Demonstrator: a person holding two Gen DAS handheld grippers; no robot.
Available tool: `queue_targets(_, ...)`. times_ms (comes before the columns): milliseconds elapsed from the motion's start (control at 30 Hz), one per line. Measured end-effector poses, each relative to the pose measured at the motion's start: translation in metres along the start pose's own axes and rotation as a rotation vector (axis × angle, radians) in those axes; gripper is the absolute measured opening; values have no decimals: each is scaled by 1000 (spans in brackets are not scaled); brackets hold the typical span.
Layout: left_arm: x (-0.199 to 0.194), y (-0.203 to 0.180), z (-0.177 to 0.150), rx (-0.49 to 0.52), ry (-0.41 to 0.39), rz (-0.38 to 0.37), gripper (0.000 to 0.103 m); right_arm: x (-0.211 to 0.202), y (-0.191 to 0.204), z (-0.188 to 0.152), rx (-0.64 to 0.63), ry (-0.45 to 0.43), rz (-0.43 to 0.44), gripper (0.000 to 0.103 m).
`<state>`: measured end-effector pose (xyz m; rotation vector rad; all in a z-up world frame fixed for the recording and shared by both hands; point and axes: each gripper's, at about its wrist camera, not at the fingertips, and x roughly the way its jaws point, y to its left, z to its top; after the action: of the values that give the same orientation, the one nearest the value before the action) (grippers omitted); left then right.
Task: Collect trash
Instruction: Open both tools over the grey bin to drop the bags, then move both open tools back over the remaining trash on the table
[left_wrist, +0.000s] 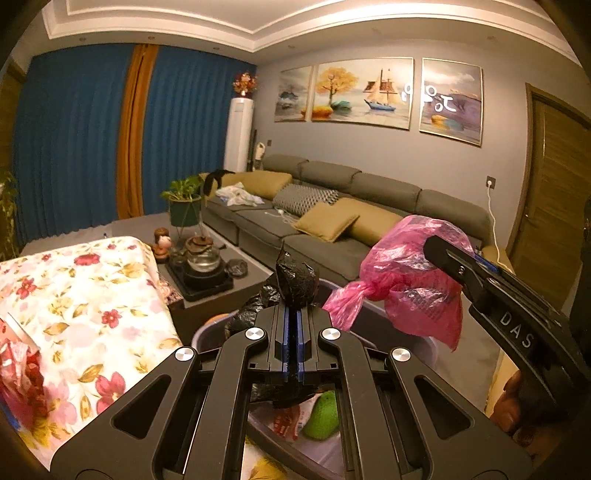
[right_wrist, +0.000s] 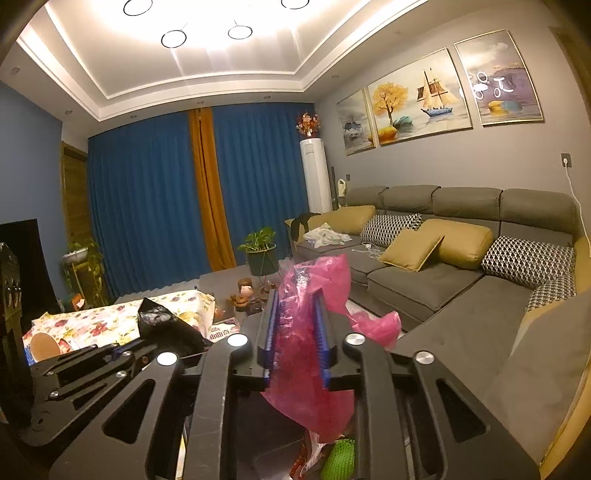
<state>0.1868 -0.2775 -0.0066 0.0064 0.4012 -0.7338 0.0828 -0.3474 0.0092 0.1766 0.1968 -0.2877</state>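
Note:
My left gripper (left_wrist: 293, 306) is shut on a crumpled black plastic bag (left_wrist: 297, 280), whose bunched top sticks up past the fingertips. Beneath it stands a pale bin (left_wrist: 428, 345) holding a green fruit net (left_wrist: 323, 415) and a red-and-white wrapper (left_wrist: 288, 421). To the right, over the bin's far side, hangs a knotted pink plastic bag (left_wrist: 410, 280) at the tip of my right gripper (left_wrist: 436, 247). In the right wrist view the pink bag (right_wrist: 295, 354) fills the gap between the right gripper's (right_wrist: 295, 299) blue pads and touches both. The left gripper (right_wrist: 122, 350) and black bag (right_wrist: 166, 325) appear at lower left.
A table under a floral cloth (left_wrist: 92, 295) stands left of the bin, with red packaging at its near edge. Behind it a low table carries a tea tray with a kettle (left_wrist: 203, 266) and a potted plant (left_wrist: 184, 206). A grey sofa (left_wrist: 332, 251) runs along the right.

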Motion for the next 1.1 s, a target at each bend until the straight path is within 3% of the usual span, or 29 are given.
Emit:
queue_targets(100, 6, 2, -2, -3, 22, -10, 5, 2, -3, 0, 10, 7, -1, 28)
queue_targets(167, 10, 5, -4, -6, 37, -11, 14, 2, -3, -1, 17, 10, -2, 36)
queue_targets(200, 11, 6, -5, -8, 40, -10, 24, 1, -3, -1, 19, 6, -2, 43)
queue_targets(267, 10, 7, -7, -10, 34, -6, 47, 0, -3, -1, 18, 0, -4, 45)
queue_targets(367, 6, 11, -8, -24, 20, 5, 65, 0, -3, 0, 22, 1, -8, 46)
queue_targets(467, 1, 17, -8, -42, 4, 37, 75, -3, -3, 0, 26, -5, -16, 50)
queue_targets(633, -12, 26, -10, -60, -13, 90, 81, -7, -1, 0, 28, -13, -23, 56)
queue_targets(1100, -59, 55, -18, -106, -33, 245, 83, -13, 9, 0, 28, -27, -7, 63)
